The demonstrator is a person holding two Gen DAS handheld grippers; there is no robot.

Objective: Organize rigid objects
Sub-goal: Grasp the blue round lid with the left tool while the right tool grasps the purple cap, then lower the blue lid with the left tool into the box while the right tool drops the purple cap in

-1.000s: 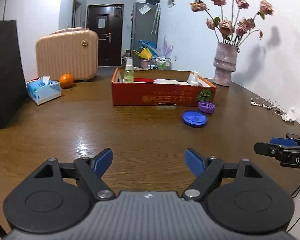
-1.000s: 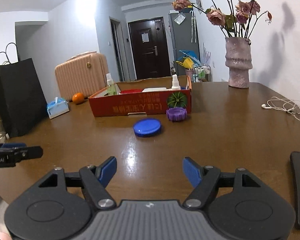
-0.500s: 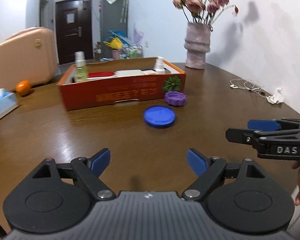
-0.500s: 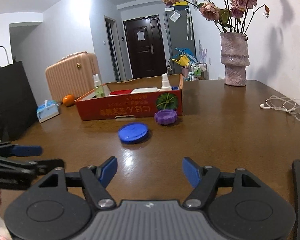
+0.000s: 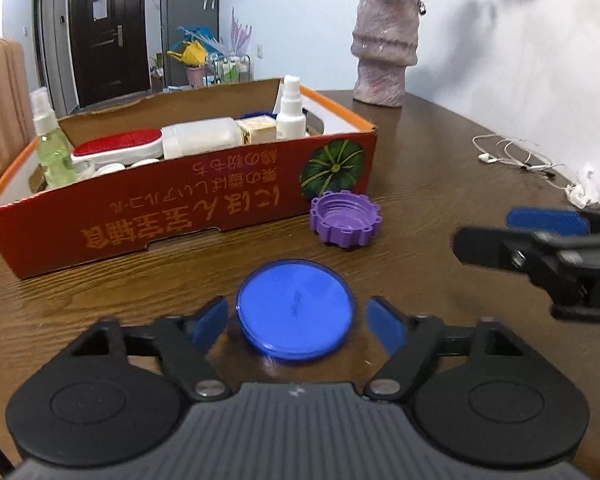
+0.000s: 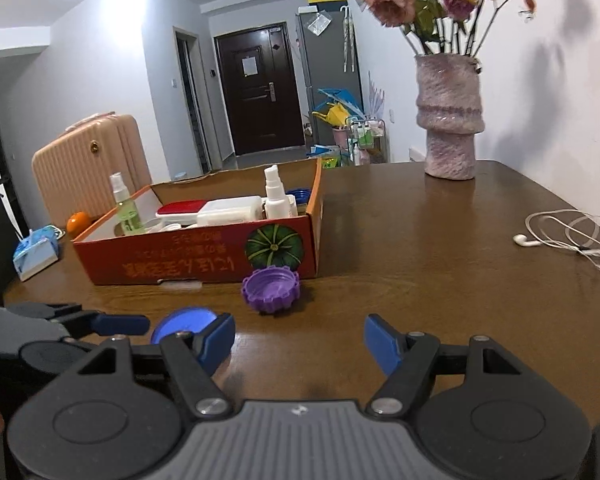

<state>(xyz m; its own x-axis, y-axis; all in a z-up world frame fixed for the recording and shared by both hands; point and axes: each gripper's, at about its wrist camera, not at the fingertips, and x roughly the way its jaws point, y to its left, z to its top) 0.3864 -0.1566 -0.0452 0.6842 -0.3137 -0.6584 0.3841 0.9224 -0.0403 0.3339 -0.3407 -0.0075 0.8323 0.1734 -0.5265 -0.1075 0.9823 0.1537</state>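
Blue lid (image 5: 295,309) flat on glossy surface (image 5: 440,152), between closing left claw (image 5: 298,322) pads, not yet pinched; may skid away. Right claw (image 6: 300,344) spread, empty.

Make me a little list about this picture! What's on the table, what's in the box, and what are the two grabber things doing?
table: brown wood
box: orange cardboard, holding spray bottles and white containers
blue lid: flat on the table, between the left gripper's pads
purple cap: by the box's front corner
left gripper: jaws just closing in, small gaps both sides
right gripper: open, nothing between the pads
vase: pink, with dried roses
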